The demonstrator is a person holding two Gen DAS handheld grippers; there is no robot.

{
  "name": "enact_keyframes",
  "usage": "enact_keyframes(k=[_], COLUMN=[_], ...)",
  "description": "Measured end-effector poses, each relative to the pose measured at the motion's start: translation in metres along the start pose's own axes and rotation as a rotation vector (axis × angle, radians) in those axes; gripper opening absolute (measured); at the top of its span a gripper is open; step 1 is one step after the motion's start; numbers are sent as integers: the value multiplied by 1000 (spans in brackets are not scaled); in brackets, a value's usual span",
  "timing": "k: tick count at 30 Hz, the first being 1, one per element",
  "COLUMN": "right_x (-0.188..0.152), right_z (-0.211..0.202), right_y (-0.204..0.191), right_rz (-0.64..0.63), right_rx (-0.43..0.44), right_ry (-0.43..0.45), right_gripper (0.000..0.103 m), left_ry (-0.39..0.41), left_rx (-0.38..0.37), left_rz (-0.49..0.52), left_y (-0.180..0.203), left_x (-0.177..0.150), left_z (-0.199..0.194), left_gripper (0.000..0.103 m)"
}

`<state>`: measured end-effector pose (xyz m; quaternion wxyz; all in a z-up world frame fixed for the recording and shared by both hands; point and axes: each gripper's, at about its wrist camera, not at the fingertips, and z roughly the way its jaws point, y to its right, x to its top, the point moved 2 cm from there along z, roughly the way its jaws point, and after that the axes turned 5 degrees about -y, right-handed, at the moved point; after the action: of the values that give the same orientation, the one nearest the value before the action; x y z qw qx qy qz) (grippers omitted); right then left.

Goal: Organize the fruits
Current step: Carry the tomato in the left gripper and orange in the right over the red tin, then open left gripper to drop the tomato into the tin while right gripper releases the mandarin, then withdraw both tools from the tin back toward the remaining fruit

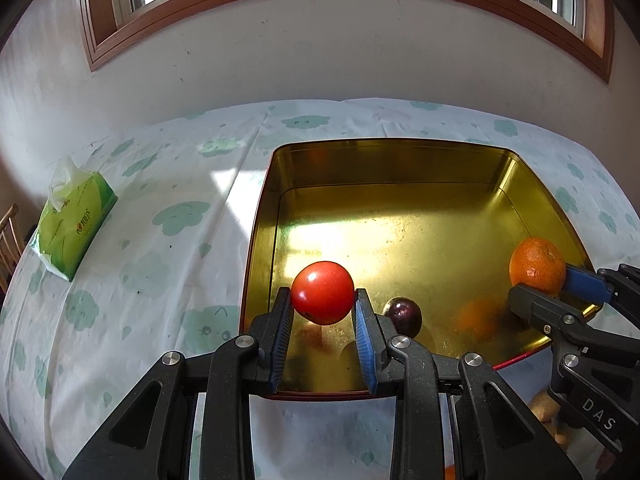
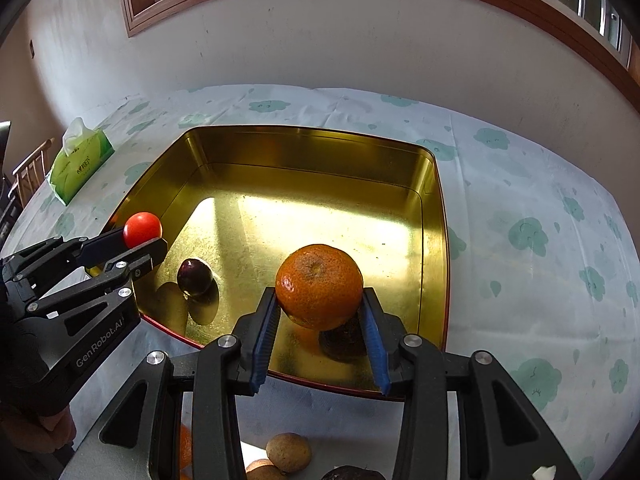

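A red tomato (image 1: pixel 322 292) hangs just above the floor of a gold tin tray (image 1: pixel 400 164), pinched between the blue pads of my left gripper (image 1: pixel 322 298). The same tomato (image 2: pixel 142 229) shows at the tray's left side in the right wrist view, held by the left gripper (image 2: pixel 138 240). My right gripper (image 2: pixel 320 300) is shut on an orange mandarin (image 2: pixel 319 286), held low over the near right part of the tray (image 2: pixel 312 140). From the left wrist view, the mandarin (image 1: pixel 537 265) and right gripper (image 1: pixel 540 286) sit at far right. A dark purple fruit (image 1: pixel 403 315) (image 2: pixel 194 277) lies on the tray floor between them.
A green tissue pack (image 1: pixel 74 224) (image 2: pixel 79 166) lies on the cloud-print tablecloth (image 1: pixel 160 208) left of the tray. Several brown fruits (image 2: pixel 288 453) and another orange one (image 2: pixel 185 450) lie on the cloth in front of the tray. A wall and window stand behind the table.
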<state>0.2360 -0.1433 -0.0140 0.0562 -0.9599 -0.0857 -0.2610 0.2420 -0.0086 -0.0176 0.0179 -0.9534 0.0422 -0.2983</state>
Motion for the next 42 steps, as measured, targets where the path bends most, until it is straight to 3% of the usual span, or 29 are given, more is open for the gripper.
enact_keyframes(k=[19,23,27,42], right_x=[-3,-4,-7,-39], right_z=[-3,-9,-18,-72], right_y=[-2,-1,-4,-11], right_rz=[2,-2,-9,-7], right_rx=[4,2,0,-4], right_ry=[-2,5,18,85], right_gripper=[41,47,48,48], left_ry=[-22,-20,-17,50], left_rx=[9,1,-5,2], left_rz=[1,7,18,17], left_y=[1,2,5,5], left_x=[0,-2,-6,-40], left_z=[-2,-7,-15,-74], left_gripper=[32,43,50,50])
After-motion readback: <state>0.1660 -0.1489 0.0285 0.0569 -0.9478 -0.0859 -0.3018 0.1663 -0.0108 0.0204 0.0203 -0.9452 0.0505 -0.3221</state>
